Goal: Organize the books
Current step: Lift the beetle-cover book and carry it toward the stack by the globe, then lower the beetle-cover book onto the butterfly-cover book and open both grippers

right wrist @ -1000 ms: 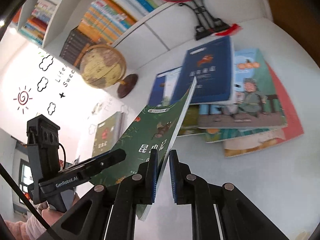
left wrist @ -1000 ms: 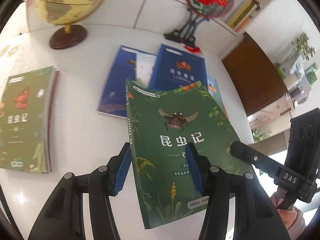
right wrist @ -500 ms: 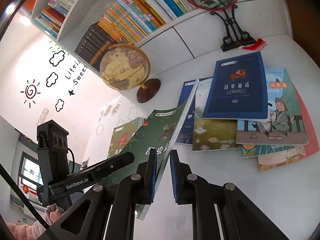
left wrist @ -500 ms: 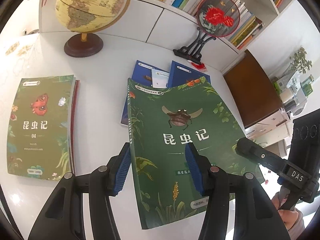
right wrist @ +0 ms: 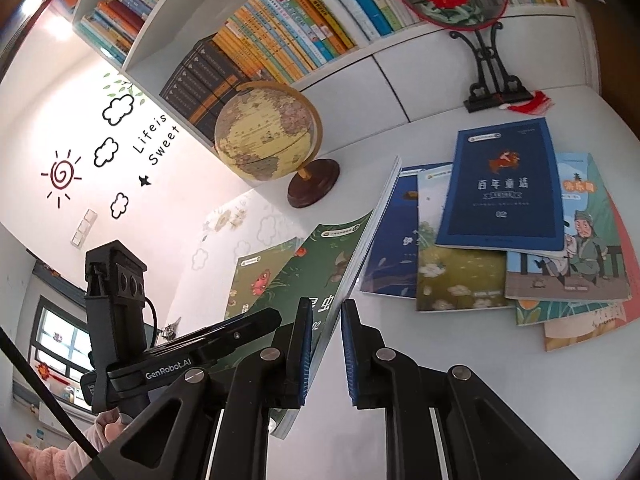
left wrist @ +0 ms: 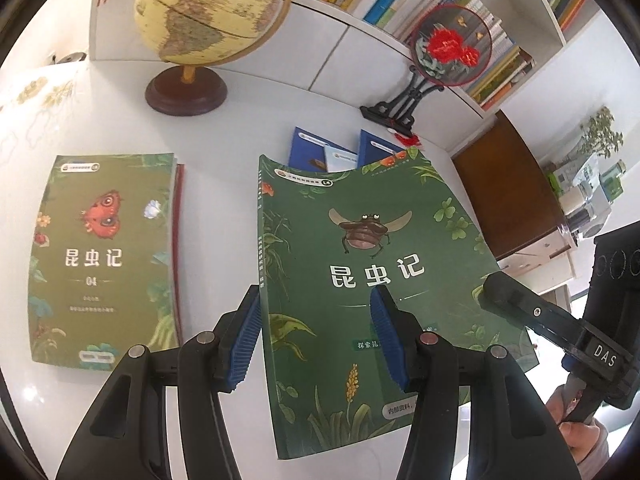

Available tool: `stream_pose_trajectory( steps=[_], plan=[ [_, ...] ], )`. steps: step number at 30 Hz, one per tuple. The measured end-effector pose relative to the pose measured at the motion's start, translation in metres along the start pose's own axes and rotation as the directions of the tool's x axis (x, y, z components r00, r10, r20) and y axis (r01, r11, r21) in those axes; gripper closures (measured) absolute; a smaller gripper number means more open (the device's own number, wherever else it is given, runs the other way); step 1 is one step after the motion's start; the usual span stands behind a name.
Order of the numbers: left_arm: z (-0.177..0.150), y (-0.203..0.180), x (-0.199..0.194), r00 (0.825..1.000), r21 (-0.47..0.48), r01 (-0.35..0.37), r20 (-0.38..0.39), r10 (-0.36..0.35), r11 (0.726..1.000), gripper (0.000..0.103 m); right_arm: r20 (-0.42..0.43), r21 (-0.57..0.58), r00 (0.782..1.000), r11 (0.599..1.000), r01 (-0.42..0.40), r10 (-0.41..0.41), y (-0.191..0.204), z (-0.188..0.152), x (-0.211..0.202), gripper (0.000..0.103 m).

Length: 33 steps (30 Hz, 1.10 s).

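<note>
A dark green beetle-cover book [left wrist: 360, 264] is held tilted above the white table. My right gripper [right wrist: 325, 348] is shut on its right edge [right wrist: 352, 264]; that gripper also shows in the left wrist view [left wrist: 532, 316]. My left gripper [left wrist: 316, 336] is open, its blue pads on either side of the book's spine half, one finger [left wrist: 244, 336] left of the spine, one over the cover. An olive green butterfly-cover book [left wrist: 104, 256] lies flat to the left, on another book with a red edge. It also shows in the right wrist view [right wrist: 260, 276].
A heap of several books [right wrist: 500, 220], blue ones on top, lies on the table [left wrist: 224, 152] behind and right of the held book. A globe [left wrist: 208, 20] and a red flower fan on a black stand [left wrist: 444, 48] stand at the back below full bookshelves [right wrist: 280, 40].
Both grippers have lifted and pulled back with the green book. The view now takes in more of the table, the globe and the shelves. The grips look unchanged.
</note>
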State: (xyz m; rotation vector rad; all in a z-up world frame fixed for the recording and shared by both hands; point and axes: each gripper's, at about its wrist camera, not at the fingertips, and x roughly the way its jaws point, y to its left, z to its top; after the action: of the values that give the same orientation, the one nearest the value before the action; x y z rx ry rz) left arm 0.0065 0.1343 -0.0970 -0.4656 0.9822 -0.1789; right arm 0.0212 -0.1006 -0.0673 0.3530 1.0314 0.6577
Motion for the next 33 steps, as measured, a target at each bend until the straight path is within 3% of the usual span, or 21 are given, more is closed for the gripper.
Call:
stream_pose_trajectory(
  steps=[11,18,28,33],
  plan=[
    [0.014,0.051,-0.017,0.999,-0.049,-0.035,0.027,0.036,0.998,0.053,-0.049,-0.055,0.999,0.998,-0.016,0.013,0.038,0.011,0.043,0.088],
    [0.015,0.096,-0.031,0.995,-0.106,-0.079,0.048,0.084,0.991,0.053,-0.109,-0.079,0.992,0.995,-0.067,0.058,0.065,0.02,0.085,0.088],
    [0.005,0.169,-0.051,0.984,-0.249,-0.139,0.071,0.161,0.959,0.053,-0.191,-0.137,0.976,0.982,-0.134,0.106,0.115,0.013,0.151,0.088],
    [-0.004,0.191,-0.048,0.984,-0.3,-0.146,0.056,0.17,0.943,0.053,-0.23,-0.07,0.967,0.989,-0.128,0.109,0.111,-0.001,0.18,0.088]
  ],
)
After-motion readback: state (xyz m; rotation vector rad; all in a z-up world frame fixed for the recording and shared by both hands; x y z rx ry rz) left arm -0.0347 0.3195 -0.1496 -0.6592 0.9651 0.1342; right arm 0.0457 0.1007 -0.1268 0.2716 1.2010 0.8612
